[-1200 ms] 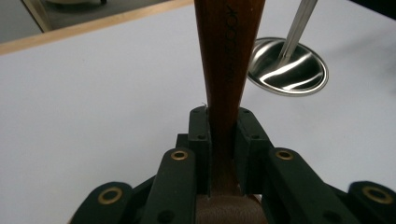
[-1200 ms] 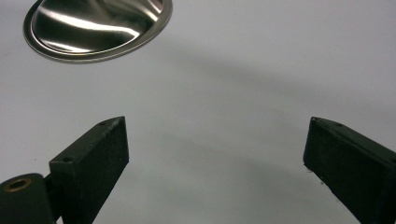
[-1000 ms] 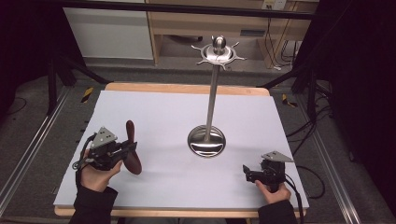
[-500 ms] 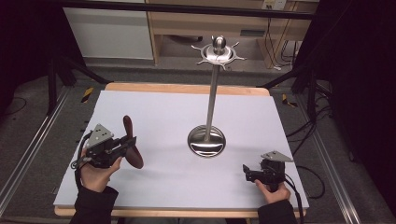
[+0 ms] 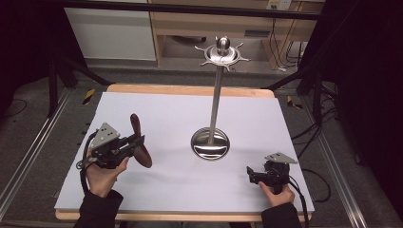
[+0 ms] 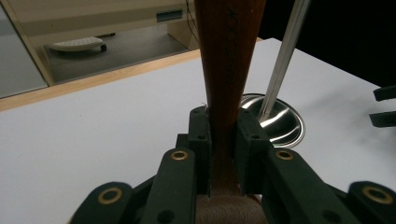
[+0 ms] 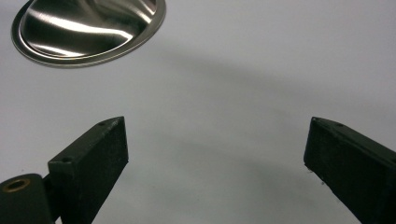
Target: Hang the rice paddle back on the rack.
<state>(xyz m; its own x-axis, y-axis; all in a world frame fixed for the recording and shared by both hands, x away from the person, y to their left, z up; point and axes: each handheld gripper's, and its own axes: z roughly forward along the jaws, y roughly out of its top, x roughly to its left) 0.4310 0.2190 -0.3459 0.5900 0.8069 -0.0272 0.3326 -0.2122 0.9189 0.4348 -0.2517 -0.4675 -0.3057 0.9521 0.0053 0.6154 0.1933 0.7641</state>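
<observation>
A dark brown wooden utensil [image 5: 138, 140] stands nearly upright at the left of the white table [image 5: 166, 109], its broad end low. My left gripper [image 5: 135, 146] is shut on it; in the left gripper view the jaws clamp the handle [image 6: 229, 60] at my left gripper [image 6: 224, 126]. A tall steel stand [image 5: 215, 109] rises mid-table from a round base [image 5: 210, 144] to a hooked crown [image 5: 222, 53]. My right gripper [image 5: 250, 173] rests at the front right, open with nothing in it; its jaws [image 7: 215, 144] stand wide over bare table, the base [image 7: 88, 28] beyond.
The stand's base [image 6: 280, 121] and pole [image 6: 285, 51] lie just beyond the held utensil in the left gripper view. The table's wooden far edge [image 5: 190, 89] borders a floor with cables and a shelf unit behind.
My left gripper has lifted the utensil slightly and carried it a little to the right, toward the stand. The right gripper has stayed put.
</observation>
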